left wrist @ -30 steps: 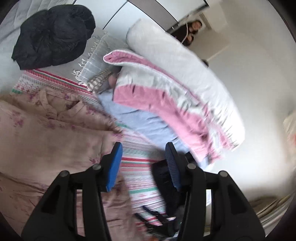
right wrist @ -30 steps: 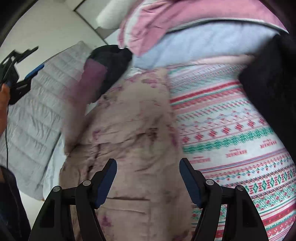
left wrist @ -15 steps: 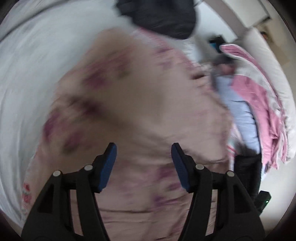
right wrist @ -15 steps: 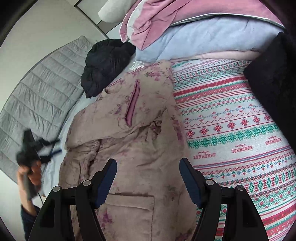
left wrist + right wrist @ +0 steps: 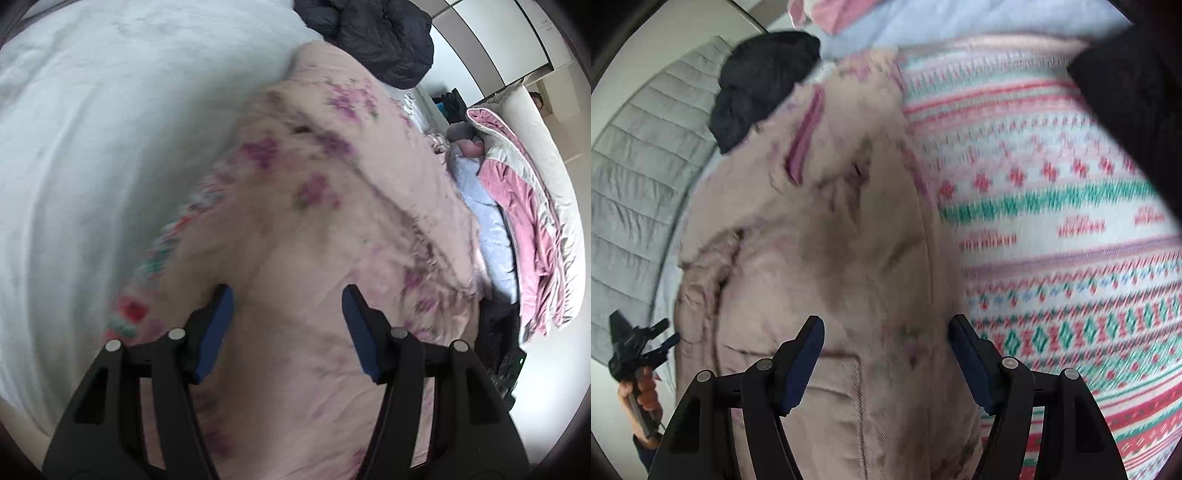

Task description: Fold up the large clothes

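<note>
A large pale pink robe with purple flower print point(image 5: 332, 221) lies spread on the bed, and it also shows in the right wrist view point(image 5: 831, 240) with a patch pocket near my fingers. My left gripper point(image 5: 288, 299) is open and empty, just above the robe's edge. My right gripper point(image 5: 886, 332) is open and empty above the robe's lower part, by the pocket. The left gripper also shows small at the far left of the right wrist view point(image 5: 665, 343), by the robe's left edge.
A red, green and white patterned blanket point(image 5: 1052, 240) covers the bed under the robe. A black jacket point(image 5: 376, 33) lies at the head end. Pink, grey and blue bedding point(image 5: 517, 206) is piled at the side. A dark item point(image 5: 1137, 103) lies at the right.
My left gripper swung from the bedding pile to over the robe and closer to it. My right gripper moved down nearer the robe. Both stayed open.
</note>
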